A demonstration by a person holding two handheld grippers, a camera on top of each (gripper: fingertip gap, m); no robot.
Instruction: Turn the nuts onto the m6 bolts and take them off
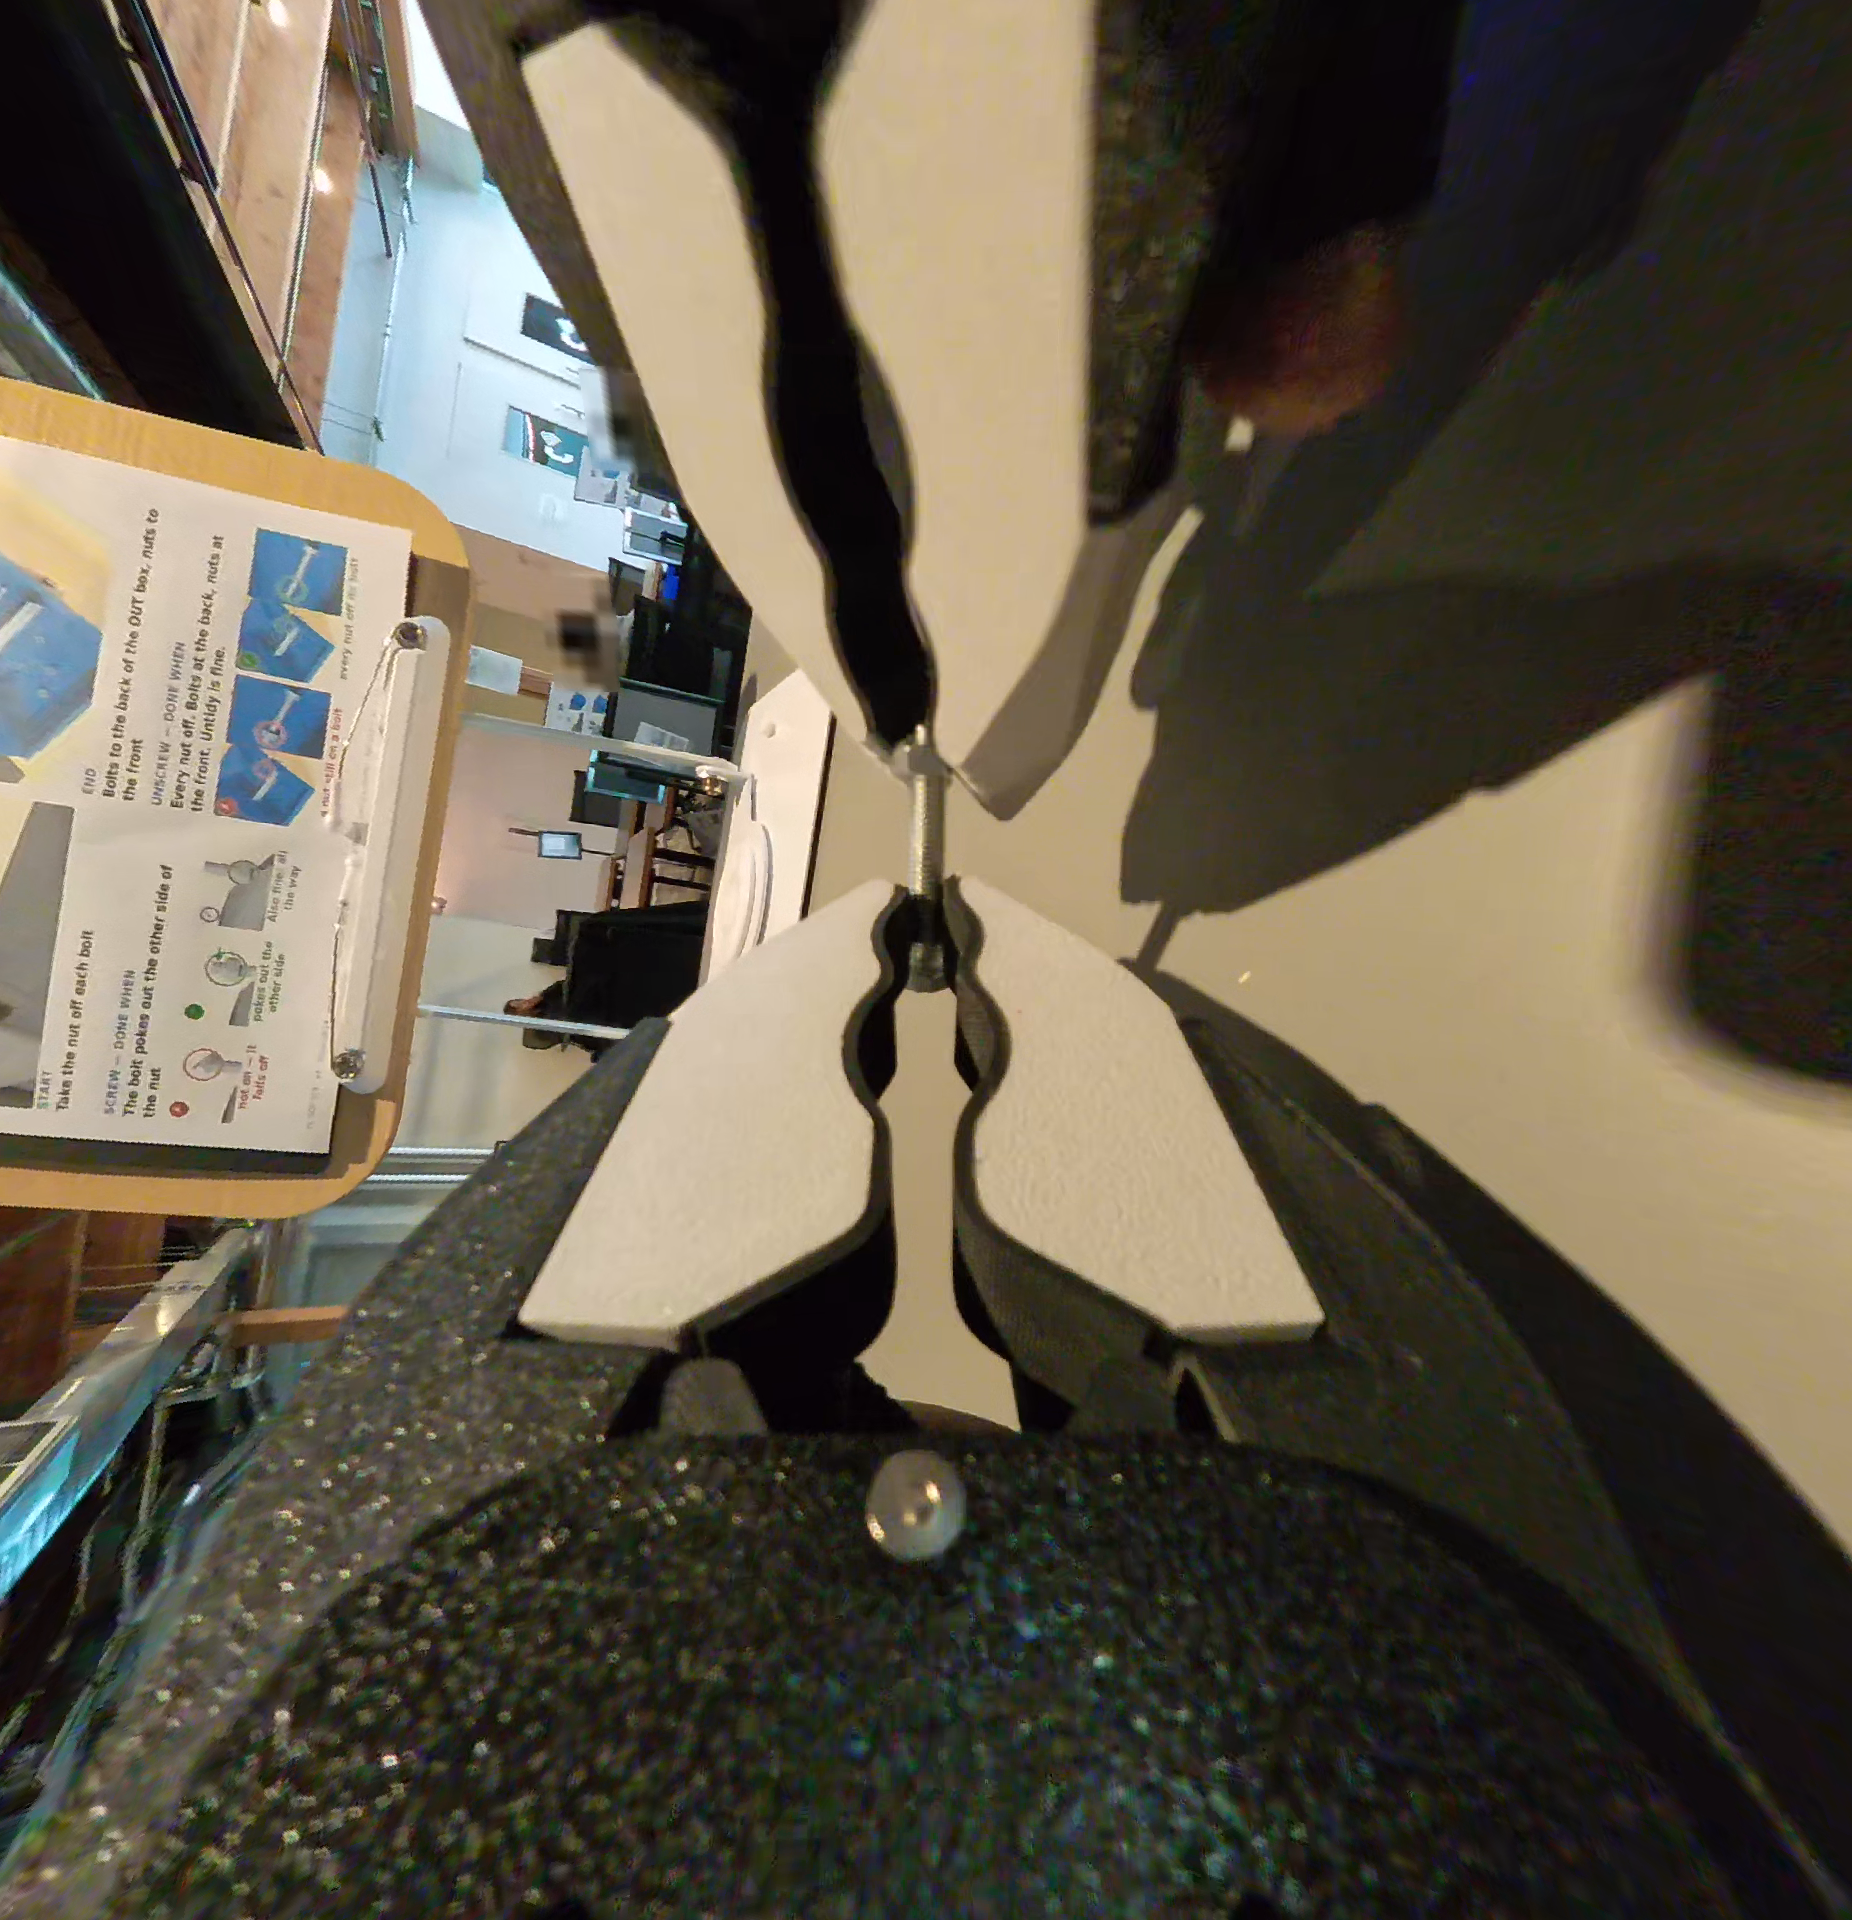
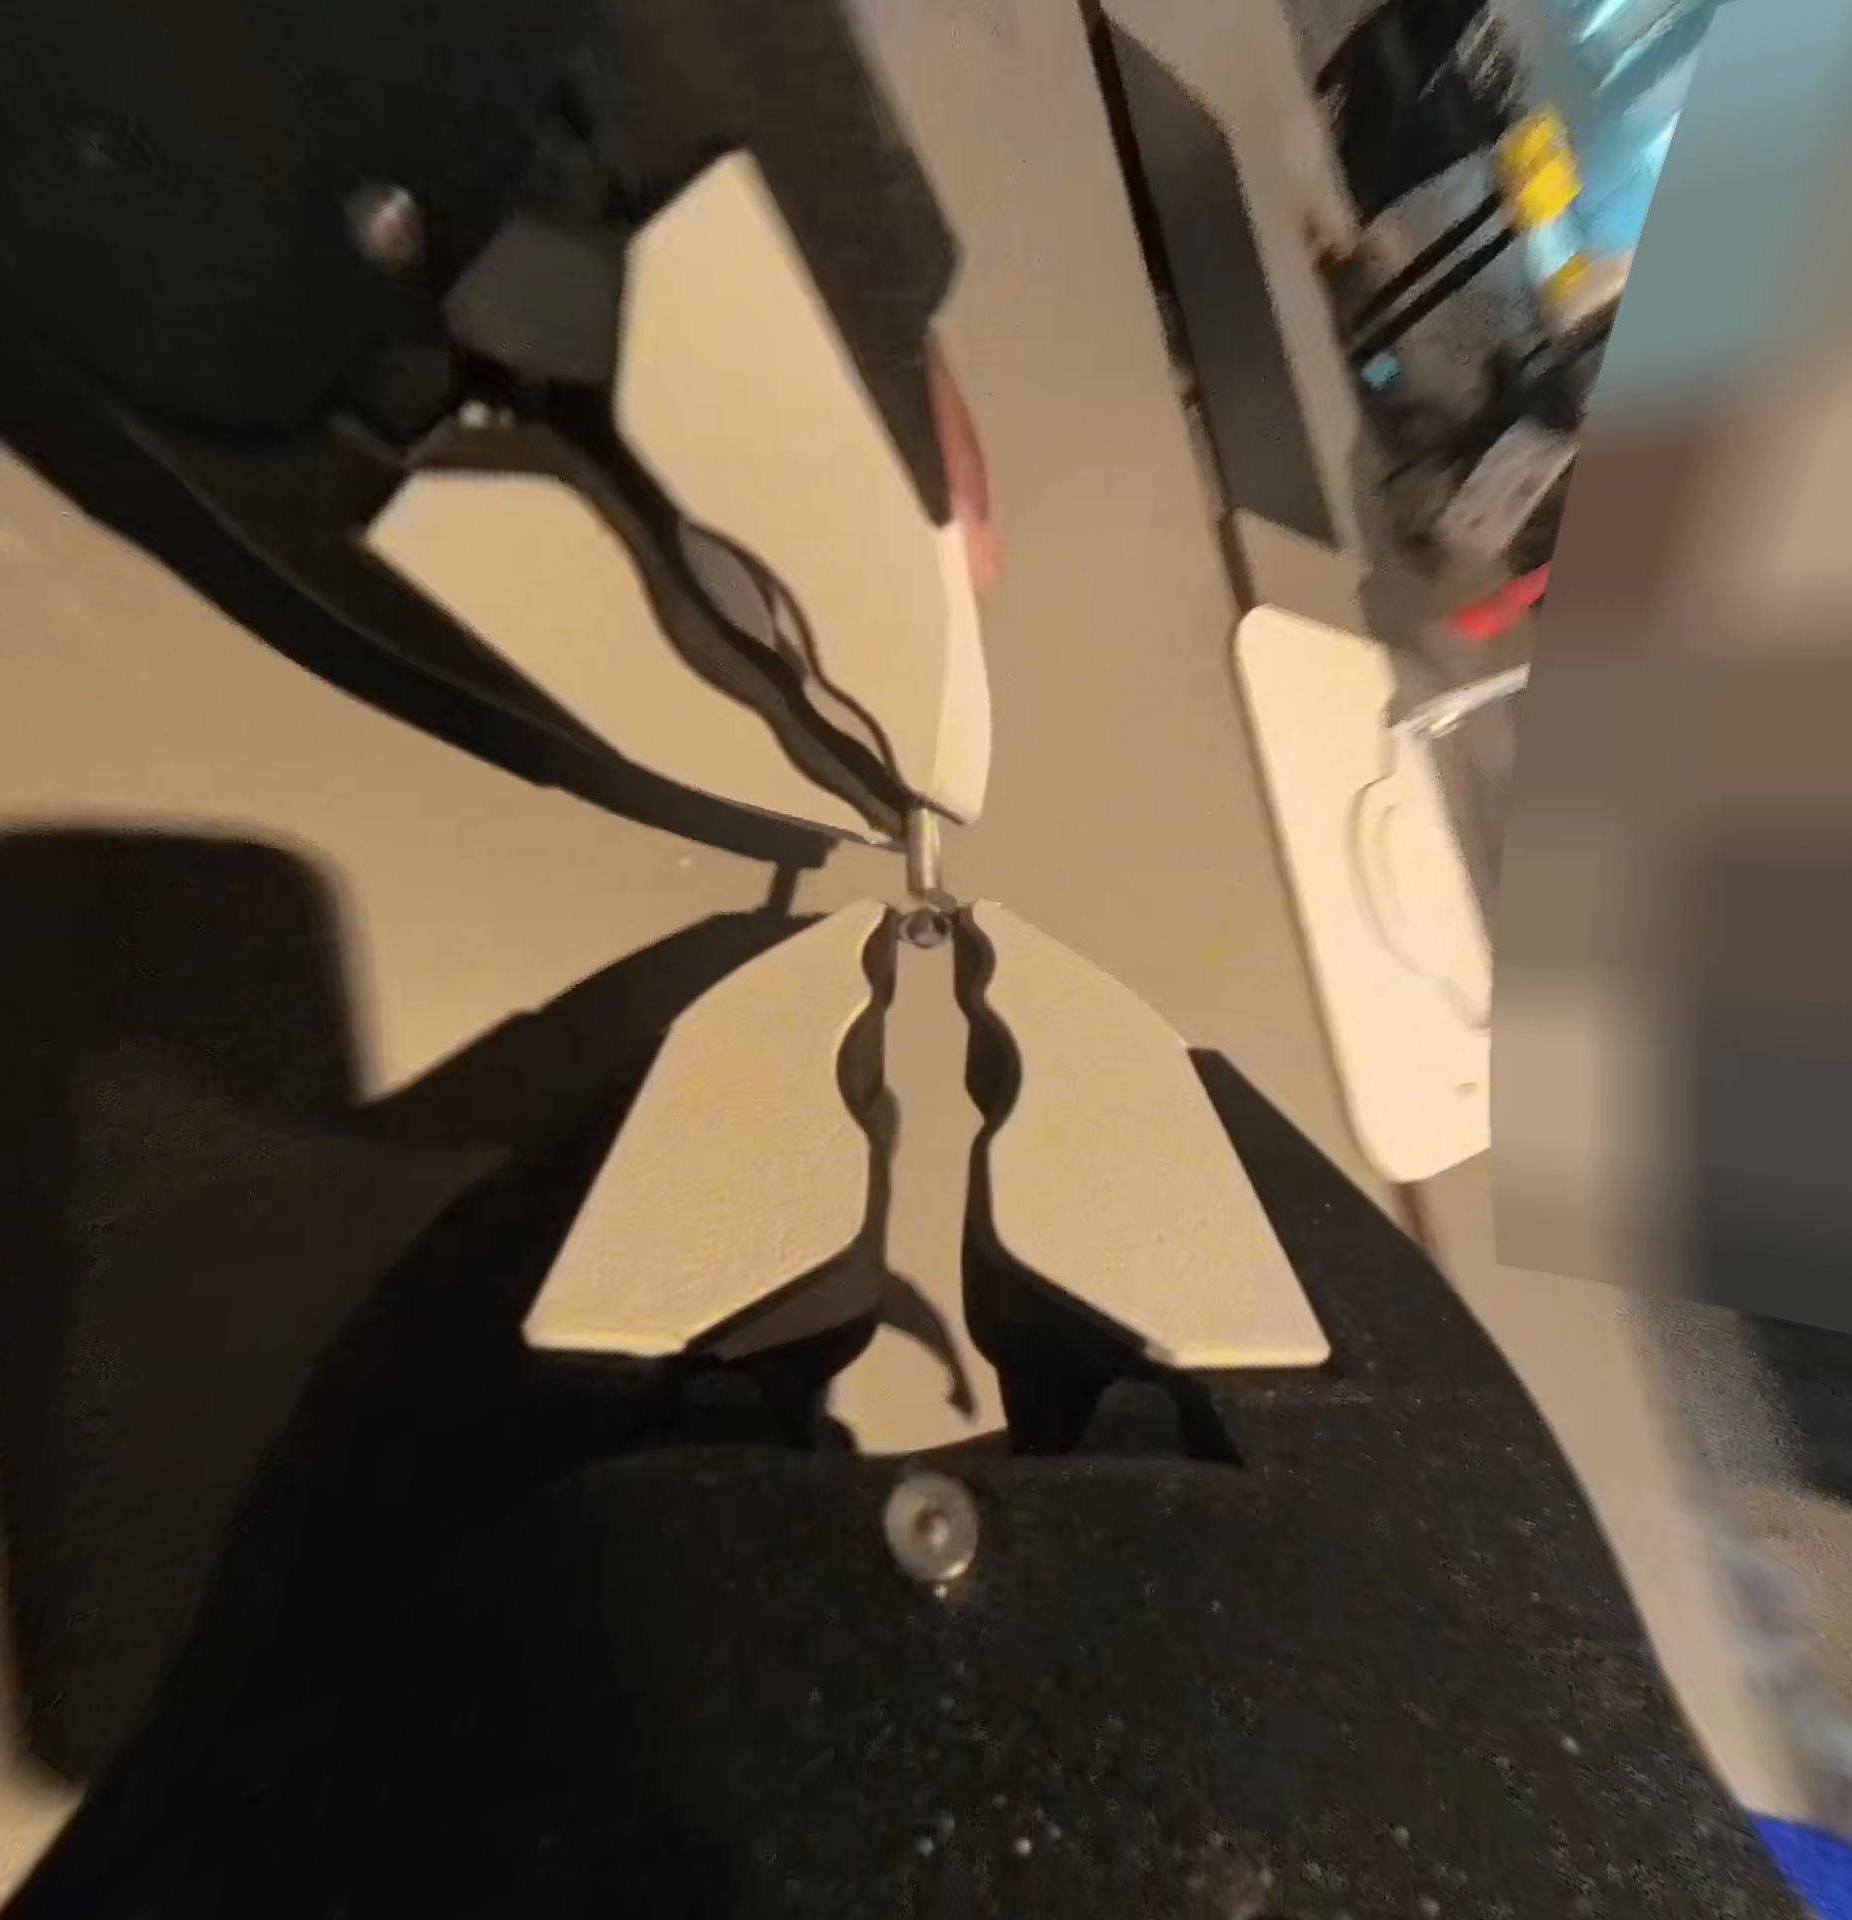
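Two grippers met tip to tip: our left gripper [image 1: 924, 940] clamped bolt [image 1: 923, 831], our right gripper [image 2: 927, 920] pinched nut [image 1: 917, 767].

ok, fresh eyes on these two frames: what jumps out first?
The bolt at centre, bridging two sets of white-padded tongs that meet tip to tip above the pale table. The left tongs clamp one end of it; the right tongs pinch the other end, where the nut sits. Next, the wooden instruction board at the left of the left wrist view.
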